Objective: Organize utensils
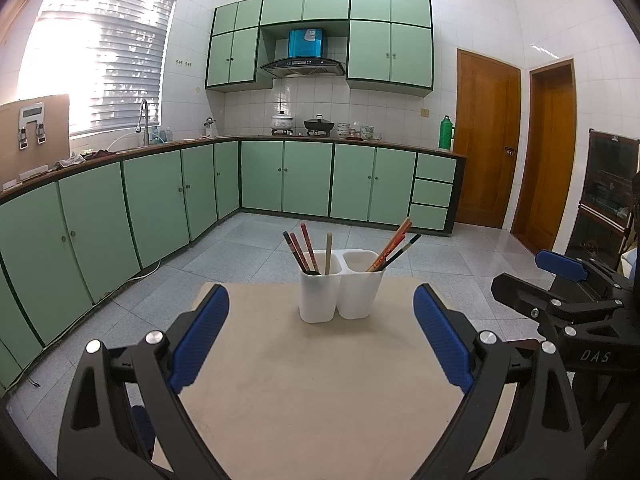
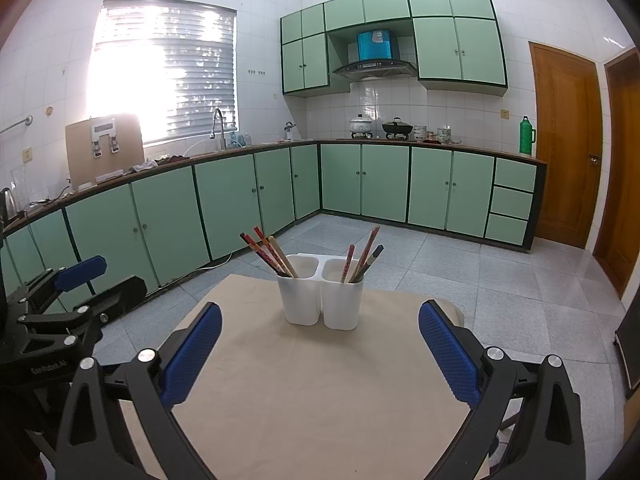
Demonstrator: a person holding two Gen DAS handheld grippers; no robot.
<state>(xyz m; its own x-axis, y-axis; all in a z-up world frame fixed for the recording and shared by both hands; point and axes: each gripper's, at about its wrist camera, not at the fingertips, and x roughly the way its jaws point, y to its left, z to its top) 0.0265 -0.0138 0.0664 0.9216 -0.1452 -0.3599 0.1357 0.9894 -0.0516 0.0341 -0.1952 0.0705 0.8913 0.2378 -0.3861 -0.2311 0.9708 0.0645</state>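
A white two-compartment holder (image 1: pixel 340 292) (image 2: pixel 322 298) stands near the far edge of a beige table (image 1: pixel 312 392) (image 2: pixel 320 400). Several red, dark and pale chopsticks (image 1: pixel 306 250) (image 2: pixel 268 254) lean in its left cup. A few more chopsticks (image 1: pixel 394 246) (image 2: pixel 364 256) lean in the right cup. My left gripper (image 1: pixel 322 336) is open and empty, a short way in front of the holder. My right gripper (image 2: pixel 320 350) is open and empty too, at about the same distance. In each view the other gripper shows at the side: the right gripper (image 1: pixel 560 268), the left gripper (image 2: pixel 76 272).
Green kitchen cabinets (image 1: pixel 280 176) run along the left and far walls beyond a grey tiled floor (image 2: pixel 500 280). Wooden doors (image 1: pixel 488 140) stand at the right. A dark cabinet (image 1: pixel 608 200) is at the far right.
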